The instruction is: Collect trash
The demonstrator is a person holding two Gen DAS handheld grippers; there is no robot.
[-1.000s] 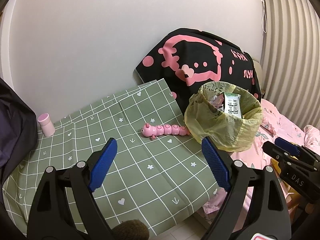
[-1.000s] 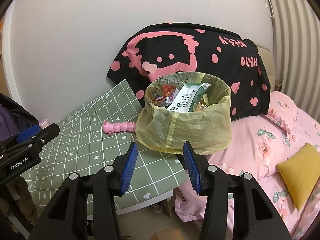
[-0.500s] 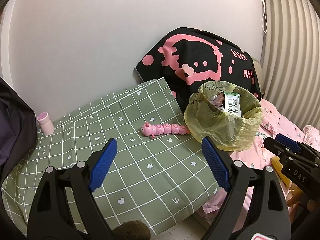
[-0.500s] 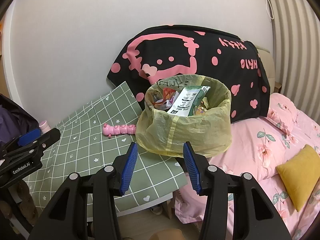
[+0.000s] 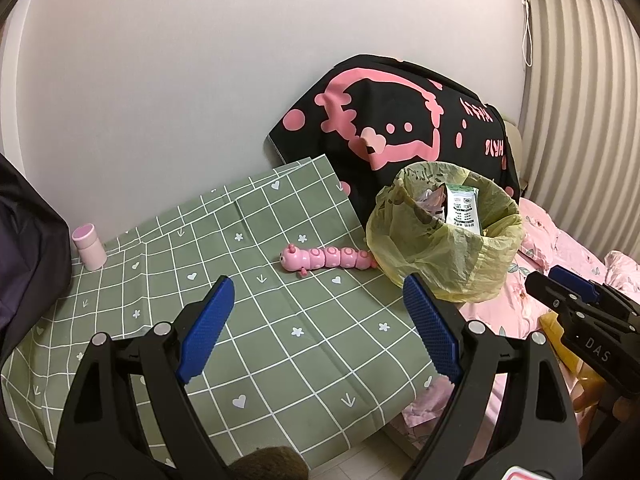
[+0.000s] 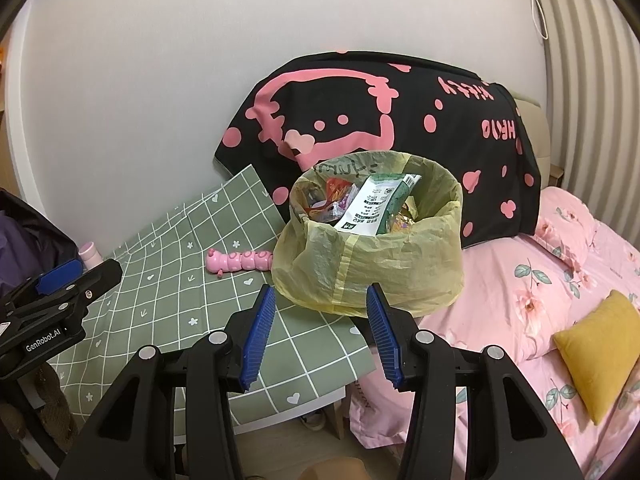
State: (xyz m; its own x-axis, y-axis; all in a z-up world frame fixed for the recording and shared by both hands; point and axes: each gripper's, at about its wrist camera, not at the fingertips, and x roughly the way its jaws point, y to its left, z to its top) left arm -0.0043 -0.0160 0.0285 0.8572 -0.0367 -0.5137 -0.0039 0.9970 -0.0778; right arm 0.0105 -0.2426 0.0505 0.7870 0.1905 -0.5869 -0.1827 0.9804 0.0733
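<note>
We hold the left gripper (image 5: 316,332) with its jaws spread wide and empty above the green checked cloth (image 5: 256,344). The right gripper (image 6: 320,336) is also spread and grips nothing (its blue pads sit just in front of the bin). The bin (image 6: 372,268), lined with a yellow bag, stands at the cloth's edge beside the bed (image 6: 540,280); wrappers (image 6: 368,208) lie inside. A pink caterpillar toy (image 5: 324,258) touches the bag.

Crinkled thin plastic bin liner (image 6: 372,268); glossy plastic caterpillar (image 5: 324,258)
</note>
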